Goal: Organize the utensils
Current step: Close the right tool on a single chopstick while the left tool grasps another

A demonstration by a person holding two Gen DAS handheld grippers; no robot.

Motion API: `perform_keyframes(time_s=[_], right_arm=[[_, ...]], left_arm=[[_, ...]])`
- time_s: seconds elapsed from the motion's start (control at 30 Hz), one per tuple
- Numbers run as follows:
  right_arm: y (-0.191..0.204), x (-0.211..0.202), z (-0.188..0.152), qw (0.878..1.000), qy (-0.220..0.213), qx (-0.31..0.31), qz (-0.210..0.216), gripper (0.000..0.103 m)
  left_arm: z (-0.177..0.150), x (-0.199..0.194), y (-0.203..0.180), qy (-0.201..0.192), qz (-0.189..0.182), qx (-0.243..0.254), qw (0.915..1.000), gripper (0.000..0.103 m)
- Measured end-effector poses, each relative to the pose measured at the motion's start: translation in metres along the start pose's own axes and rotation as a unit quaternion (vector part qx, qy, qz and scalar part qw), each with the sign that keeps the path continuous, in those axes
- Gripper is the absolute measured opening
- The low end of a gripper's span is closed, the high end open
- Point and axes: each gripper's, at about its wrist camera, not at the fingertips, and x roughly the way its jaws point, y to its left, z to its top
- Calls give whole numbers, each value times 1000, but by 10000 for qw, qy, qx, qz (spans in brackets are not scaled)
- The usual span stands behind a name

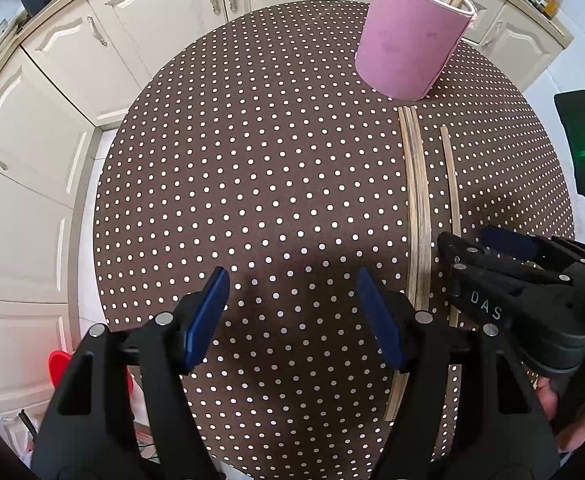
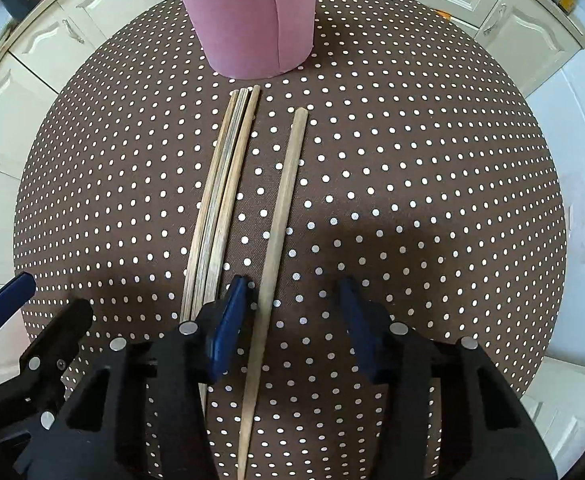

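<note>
A single chopstick [image 2: 280,216] lies apart on the dotted counter [image 2: 412,200], just beside a bundle of three [image 2: 220,208], below the pink cup [image 2: 248,16]. It looks light, stiff, thin and prone to roll. The right hand-held gripper [image 2: 292,312] straddles it unclenched, a sensible spot; the left hand-held gripper [image 1: 292,308] hangs released.

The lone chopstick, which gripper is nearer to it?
Right. The right gripper straddles the lone chopstick; the left gripper hovers beside the bundle, farther off.
</note>
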Motion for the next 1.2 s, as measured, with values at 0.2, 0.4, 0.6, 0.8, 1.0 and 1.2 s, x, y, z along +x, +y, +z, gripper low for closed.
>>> perform_keyframes(time_s=[0.2, 0.4, 0.6, 0.8, 1.0, 1.2], right_arm=[[-17, 2, 5, 9996, -71, 279, 22, 9], [-60, 5, -1, 9940, -178, 735, 785, 5], [-103, -3, -6, 9872, -225, 1013, 1208, 5], [-97, -7, -3, 9856, -271, 1062, 1287, 5], [-106, -3, -9, 9839, -295, 1132, 1353, 5], [-108, -2, -10, 9834, -291, 1177, 1353, 4]], left_arm=[[0, 0, 2, 33, -163, -82, 9998, 67], [8, 4, -8, 72, -530, -21, 9986, 67], [18, 16, -28, 125, -709, 237, 9971, 67], [26, 32, -41, 266, -631, 309, 9972, 67], [36, 45, -44, 336, -364, 213, 9985, 67], [46, 54, -50, 334, -394, 269, 9983, 67]])
